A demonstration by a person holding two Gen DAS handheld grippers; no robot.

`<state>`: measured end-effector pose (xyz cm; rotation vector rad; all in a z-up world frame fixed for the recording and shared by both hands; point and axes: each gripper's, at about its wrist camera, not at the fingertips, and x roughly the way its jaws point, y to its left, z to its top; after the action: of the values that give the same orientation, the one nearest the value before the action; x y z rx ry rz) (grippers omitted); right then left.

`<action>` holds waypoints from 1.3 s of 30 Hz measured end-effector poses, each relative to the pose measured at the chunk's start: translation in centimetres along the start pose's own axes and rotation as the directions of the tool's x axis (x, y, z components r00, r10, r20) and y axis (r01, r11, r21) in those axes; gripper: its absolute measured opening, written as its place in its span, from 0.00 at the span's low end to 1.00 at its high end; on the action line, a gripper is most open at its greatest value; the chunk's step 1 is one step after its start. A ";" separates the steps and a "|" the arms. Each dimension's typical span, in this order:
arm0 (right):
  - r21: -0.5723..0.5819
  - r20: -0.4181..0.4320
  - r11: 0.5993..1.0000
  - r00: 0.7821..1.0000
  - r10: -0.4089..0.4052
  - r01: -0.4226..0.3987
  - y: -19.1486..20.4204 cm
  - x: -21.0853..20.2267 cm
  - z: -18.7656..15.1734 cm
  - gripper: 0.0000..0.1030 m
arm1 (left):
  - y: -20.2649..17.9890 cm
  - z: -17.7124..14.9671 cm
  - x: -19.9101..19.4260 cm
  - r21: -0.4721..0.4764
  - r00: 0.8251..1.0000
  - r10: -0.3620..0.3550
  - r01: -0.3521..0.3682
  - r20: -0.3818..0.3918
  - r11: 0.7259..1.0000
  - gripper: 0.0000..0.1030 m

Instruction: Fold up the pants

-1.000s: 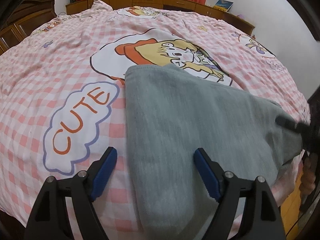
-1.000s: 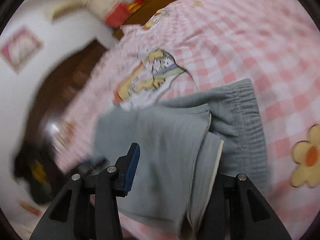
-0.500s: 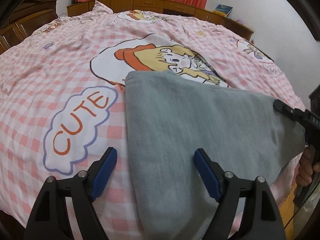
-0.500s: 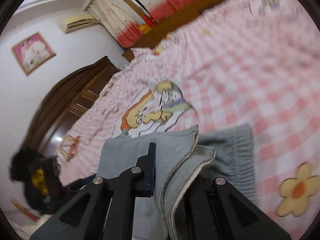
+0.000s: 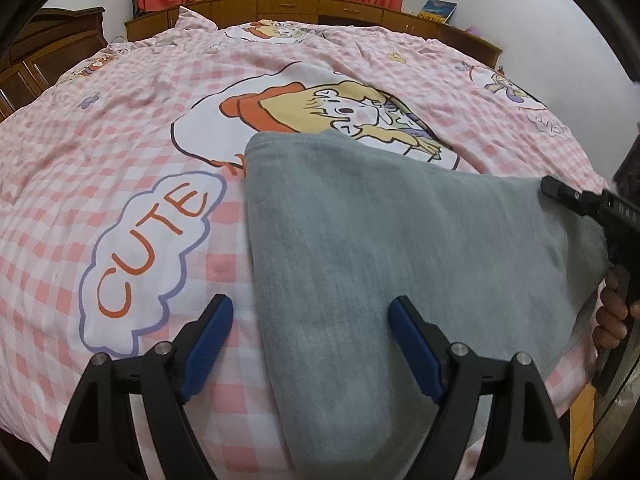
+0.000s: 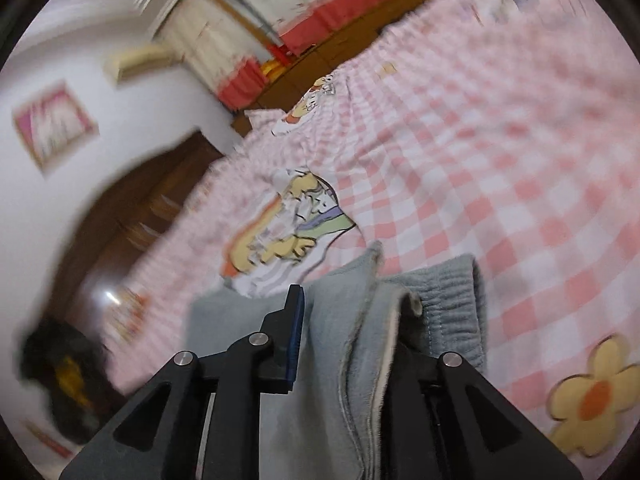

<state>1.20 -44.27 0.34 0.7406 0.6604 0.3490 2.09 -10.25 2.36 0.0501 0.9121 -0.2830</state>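
**Where the 2 cameras look**

The left wrist camera sits low at the bed's (image 5: 120, 184) near edge, looking straight across it. The right wrist camera is tilted, blurry, very close to the pants (image 6: 332, 360). Both views share 1 thing – the cartoon print (image 5: 340, 116).

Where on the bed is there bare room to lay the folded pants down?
Free: the checked cover left of the pants, around the CUTE print, and beyond the cartoon print. Crowded: the near right edge, where the right gripper holds the pants.
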 end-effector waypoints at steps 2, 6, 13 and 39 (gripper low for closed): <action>0.115 0.005 0.991 0.997 0.073 -0.073 -1.8 0.1 0.4 0.15 | 0.0 0.0 0.0 0.000 1.000 0.000 0.000 0.003 1.000 0.83; 0.106 -0.002 0.994 0.999 0.037 -0.037 -2.0 0.2 0.4 0.10 | 0.0 0.0 0.0 -0.003 1.000 0.000 0.000 0.002 1.000 0.83; -0.182 0.145 0.972 0.982 -0.120 0.146 4.0 -3.2 -0.4 0.09 | -0.2 0.0 -0.1 0.009 1.000 -0.003 0.003 0.002 1.000 0.83; -0.409 -0.055 0.802 0.865 -0.499 0.436 3.9 -1.8 -5.7 0.20 | 2.0 7.2 5.3 -0.002 0.997 -0.060 0.060 -0.056 0.998 0.74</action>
<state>-4.21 -39.55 0.78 0.1531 0.8730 0.0701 11.26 -10.71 2.44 0.0304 0.9707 -0.3387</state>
